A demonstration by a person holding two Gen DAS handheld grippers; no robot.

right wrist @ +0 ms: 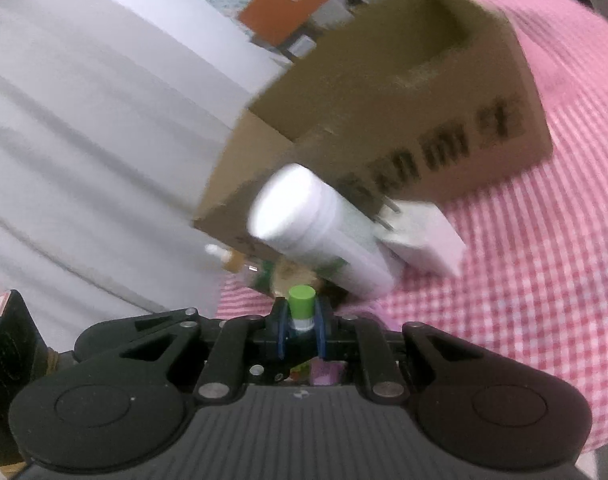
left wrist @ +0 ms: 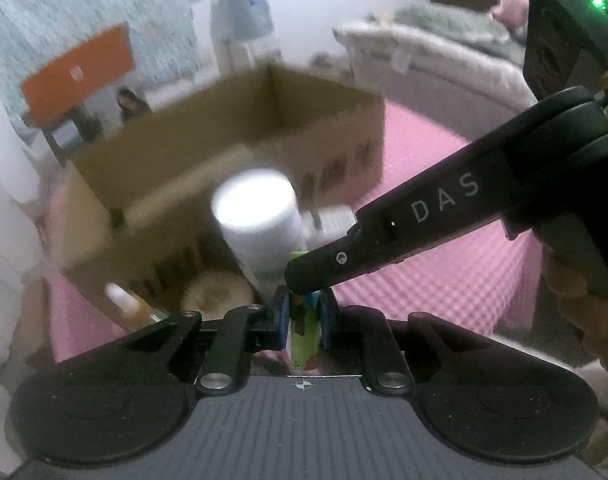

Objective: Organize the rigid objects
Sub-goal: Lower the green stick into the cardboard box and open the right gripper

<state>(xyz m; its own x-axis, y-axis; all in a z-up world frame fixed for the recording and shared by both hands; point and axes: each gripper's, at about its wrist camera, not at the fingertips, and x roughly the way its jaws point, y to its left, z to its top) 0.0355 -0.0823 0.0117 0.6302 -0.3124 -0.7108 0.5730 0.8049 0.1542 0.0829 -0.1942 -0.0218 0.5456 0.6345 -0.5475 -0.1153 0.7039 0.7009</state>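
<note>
Both grippers are pinching the same small green tube (left wrist: 304, 332): the left gripper (left wrist: 304, 320) has its blue pads pressed on the printed body, and the right gripper (right wrist: 301, 316) clamps just under the green cap (right wrist: 301, 300). In the left view the right tool's dark finger crosses over the tube's top end. The tube sits held above the pink checked cloth (right wrist: 543, 280), near the open cardboard box (right wrist: 383, 120), with a white-capped bottle (right wrist: 304, 216) standing between it and the box wall.

It looks light and stiff, a glossy plastic cylinder (likely slippery under the pads), so a grip across the middle of the body should hold better than one at the cap, which may twist or pull off. Both views are blurred.
</note>
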